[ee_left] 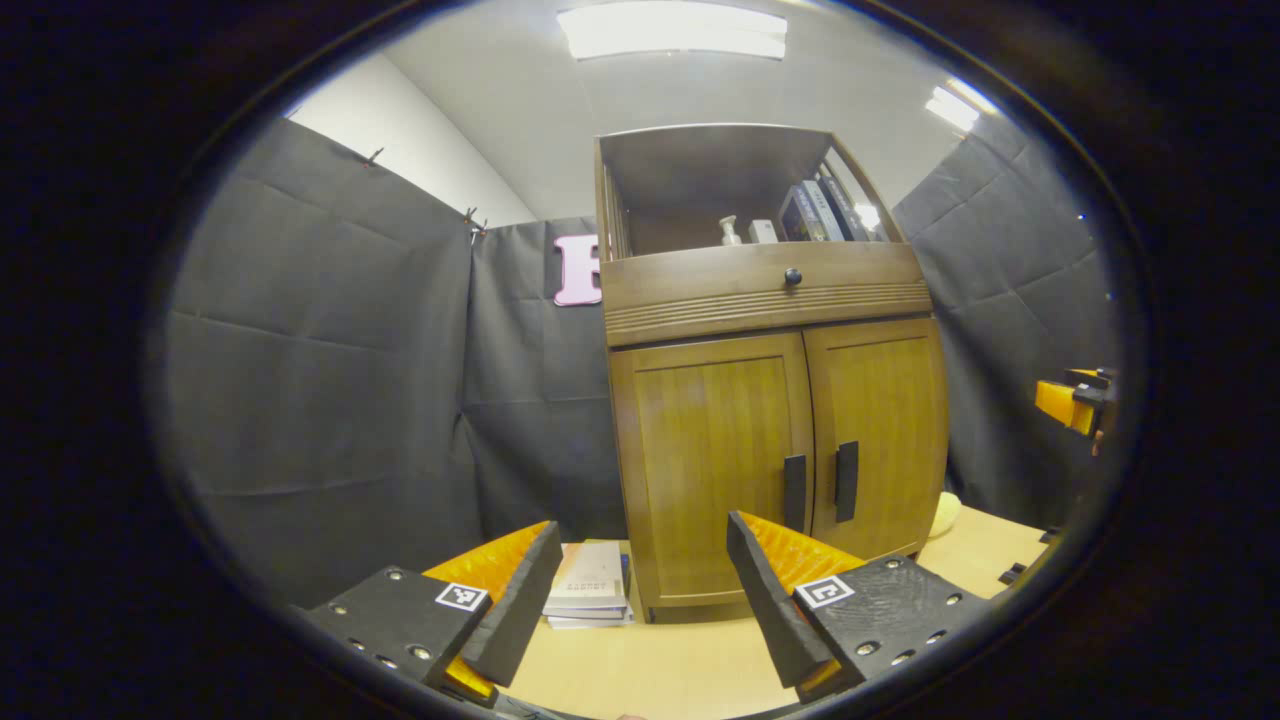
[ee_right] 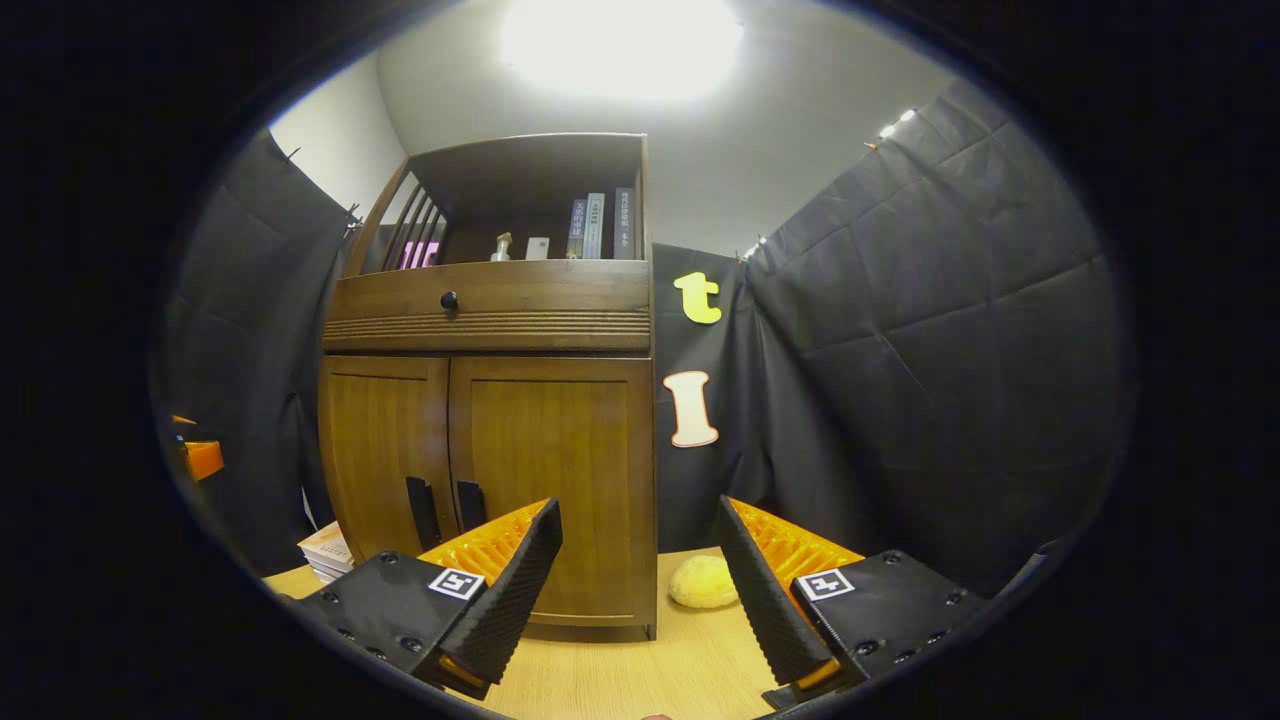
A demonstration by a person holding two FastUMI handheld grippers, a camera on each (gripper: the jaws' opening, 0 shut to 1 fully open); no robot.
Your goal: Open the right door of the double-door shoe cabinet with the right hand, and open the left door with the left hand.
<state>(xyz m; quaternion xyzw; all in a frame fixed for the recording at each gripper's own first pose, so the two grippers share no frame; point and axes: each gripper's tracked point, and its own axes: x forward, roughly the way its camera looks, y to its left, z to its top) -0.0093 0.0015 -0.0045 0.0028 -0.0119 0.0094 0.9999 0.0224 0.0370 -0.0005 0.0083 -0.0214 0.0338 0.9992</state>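
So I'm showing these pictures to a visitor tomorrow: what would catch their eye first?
The tall wooden shoe cabinet stands out, set on the pale table against the booth's dark wall, both doors shut with two dark handles side by side at the middle. Above the doors sit a drawer with a round knob and an open shelf holding books. In front, each gripper's open fingers frame the view.

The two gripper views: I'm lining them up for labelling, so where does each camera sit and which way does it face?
Left gripper view: rides the left gripper, open, facing the shoe cabinet from its left; the right gripper shows at the edge.
Right gripper view: rides the right gripper, open, facing the cabinet from its right.
Shared: the cabinet, both doors closed, the book stack, the table.
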